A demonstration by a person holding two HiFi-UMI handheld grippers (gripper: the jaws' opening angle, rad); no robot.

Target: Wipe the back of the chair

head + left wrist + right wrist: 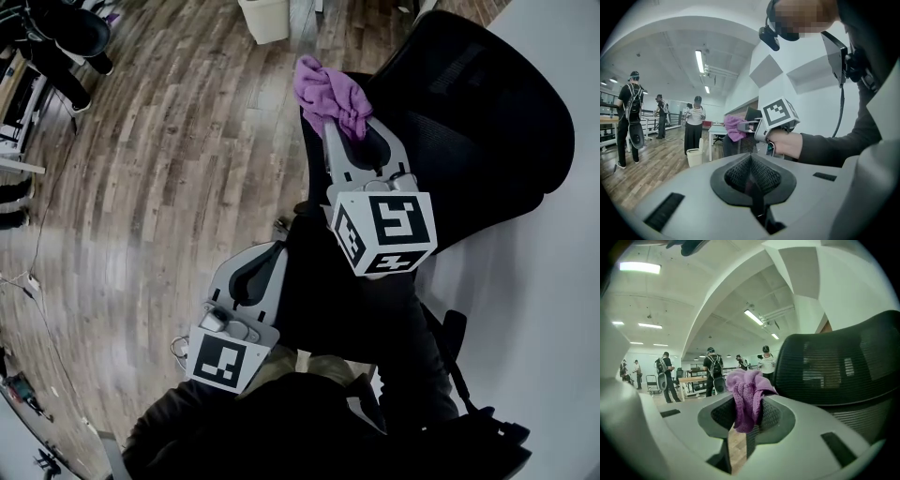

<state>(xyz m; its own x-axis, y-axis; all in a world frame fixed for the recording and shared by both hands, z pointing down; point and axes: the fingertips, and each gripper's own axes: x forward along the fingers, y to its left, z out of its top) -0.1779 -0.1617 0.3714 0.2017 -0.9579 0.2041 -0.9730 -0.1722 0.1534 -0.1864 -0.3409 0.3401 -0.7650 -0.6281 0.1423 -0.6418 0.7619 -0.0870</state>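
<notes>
The black mesh chair back (469, 112) stands at the upper right of the head view. My right gripper (342, 127) is shut on a purple cloth (328, 92), which bunches out past its tips beside the chair back's left edge. In the right gripper view the cloth (747, 399) hangs between the pads, with the chair back (843, 366) close on the right; I cannot tell whether they touch. My left gripper (277, 247) is lower and nearer my body, shut with nothing in it. Its own view shows its pads (761, 176) pressed together and the right gripper (749, 125) ahead.
A white waste bin (265, 19) stands on the wood floor (169, 169) beyond the chair. A white wall (534, 309) lies to the right. Several people (629, 122) stand across the room near tables (693, 380). A white table (717, 133) is behind the bin (694, 157).
</notes>
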